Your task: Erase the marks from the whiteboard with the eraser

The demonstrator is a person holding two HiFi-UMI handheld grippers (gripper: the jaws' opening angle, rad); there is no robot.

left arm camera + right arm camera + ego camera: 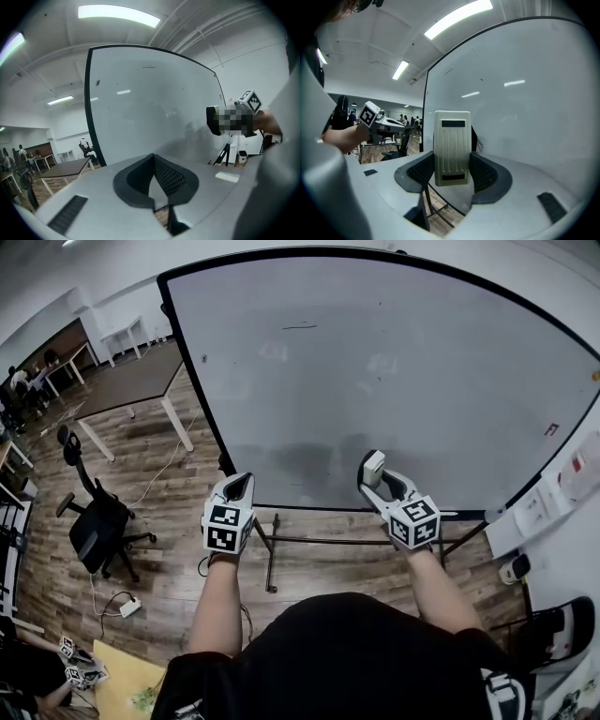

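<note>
A big whiteboard (pixel 394 381) on a stand fills the view ahead. A short dark mark (pixel 300 326) sits high on it, seen too in the left gripper view as a thin dark mark (pixel 149 67). A cream ribbed eraser (pixel 452 147) stands upright in my right gripper (pixel 452 173), which is shut on it. In the head view the right gripper (pixel 372 468) holds the eraser (pixel 372 463) just in front of the board's lower edge. My left gripper (pixel 239 487) is shut with nothing in it, level with the right and near the board's lower left; its pads (pixel 164 176) meet.
A black office chair (pixel 98 521) stands on the wood floor at the left, with tables (pixel 131 381) behind it. The board's stand legs (pixel 272 554) run below my grippers. A power strip (pixel 129 607) lies on the floor. Wall sockets (pixel 530 512) are at the right.
</note>
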